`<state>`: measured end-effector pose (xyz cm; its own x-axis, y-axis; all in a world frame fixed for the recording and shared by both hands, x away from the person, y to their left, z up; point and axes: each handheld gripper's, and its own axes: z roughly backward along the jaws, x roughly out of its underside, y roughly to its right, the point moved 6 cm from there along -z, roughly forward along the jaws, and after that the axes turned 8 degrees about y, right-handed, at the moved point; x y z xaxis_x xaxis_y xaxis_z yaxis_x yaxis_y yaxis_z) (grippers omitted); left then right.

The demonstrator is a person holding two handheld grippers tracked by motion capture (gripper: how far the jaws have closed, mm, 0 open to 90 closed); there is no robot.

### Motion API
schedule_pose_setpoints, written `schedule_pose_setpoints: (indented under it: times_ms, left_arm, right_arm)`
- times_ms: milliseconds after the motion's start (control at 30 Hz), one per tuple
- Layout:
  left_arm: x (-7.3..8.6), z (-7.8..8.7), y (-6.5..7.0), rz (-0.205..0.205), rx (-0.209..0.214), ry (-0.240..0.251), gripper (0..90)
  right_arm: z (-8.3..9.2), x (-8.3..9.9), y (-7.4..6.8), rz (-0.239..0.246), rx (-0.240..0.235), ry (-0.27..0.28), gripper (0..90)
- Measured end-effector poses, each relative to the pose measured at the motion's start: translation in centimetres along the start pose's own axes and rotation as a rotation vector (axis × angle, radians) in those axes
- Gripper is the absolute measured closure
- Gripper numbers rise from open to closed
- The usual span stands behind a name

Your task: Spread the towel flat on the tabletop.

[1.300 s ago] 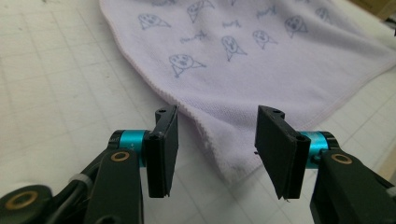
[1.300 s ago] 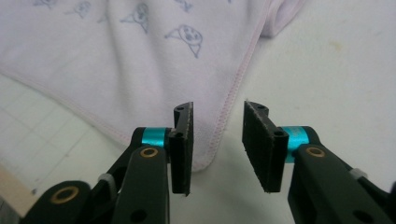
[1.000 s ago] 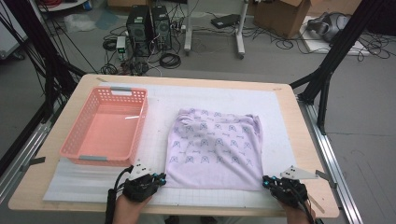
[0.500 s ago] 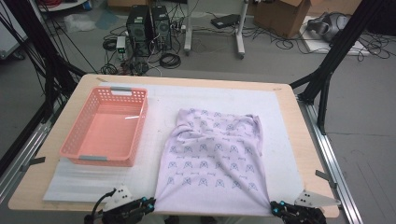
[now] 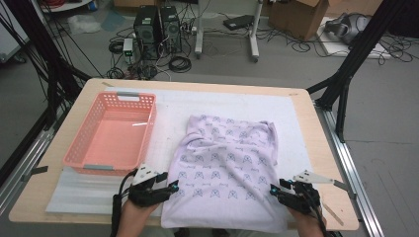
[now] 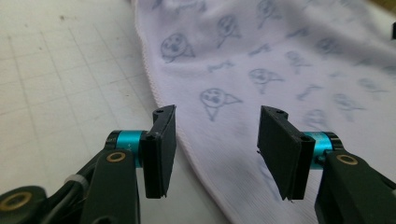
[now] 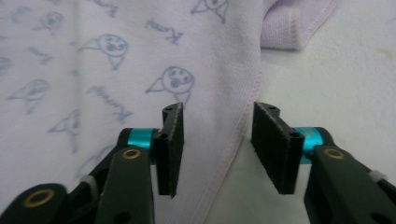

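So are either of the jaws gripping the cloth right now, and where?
No. Both grippers' jaws have just opened over the cloth: left gripper at its left edge, right gripper at its right hem.

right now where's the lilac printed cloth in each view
High view: the lilac printed cloth lies mid-table, right of the pink basket, running to the near edge.
Left gripper view: it covers the right side, its hem between the open jaws.
Right gripper view: left and centre, hem between the jaws.
Shared landmark: the white gridded mat.
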<state>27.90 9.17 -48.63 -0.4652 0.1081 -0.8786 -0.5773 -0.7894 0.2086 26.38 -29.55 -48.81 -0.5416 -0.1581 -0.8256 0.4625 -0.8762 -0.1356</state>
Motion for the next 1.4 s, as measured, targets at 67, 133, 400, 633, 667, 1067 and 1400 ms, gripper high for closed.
schedule_pose_setpoints:
  times_ms: [67, 133, 400, 633, 667, 1067, 1400]
  left_arm:
    - [-0.2, -0.6, -0.1, 0.003, -0.016, -0.027, 48.7]
    - [-0.2, -0.7, 0.2, -0.041, -0.049, -0.04, 56.4]
    - [1.5, 2.8, 1.7, -0.025, 0.073, -0.067, 86.9]
    - [3.3, 6.8, 3.3, 0.009, 0.22, -0.071, 86.9]
    - [3.6, 7.1, 3.6, -0.004, 0.231, -0.078, 86.9]
    - [1.8, 4.3, 1.9, 0.006, 0.11, 0.044, 51.7]
    - [-1.1, -2.5, 0.5, 0.026, 0.044, -0.035, 50.7]
  right_arm:
    - [-0.3, -0.3, 0.1, 0.02, -0.001, 0.004, 72.2]
    - [-0.3, -0.3, 0.0, 0.041, -0.026, -0.005, 86.1]
    - [3.3, 1.3, -1.0, 0.066, -0.135, -0.005, 87.2]
    - [8.3, 3.4, -1.4, 0.076, -0.196, -0.03, 87.2]
    - [8.7, 3.7, -1.6, 0.076, -0.212, -0.042, 87.2]
    - [6.7, 2.6, -1.2, 0.054, -0.159, -0.022, 58.9]
    - [0.4, -1.6, 1.2, -0.037, -0.011, 0.044, 50.7]
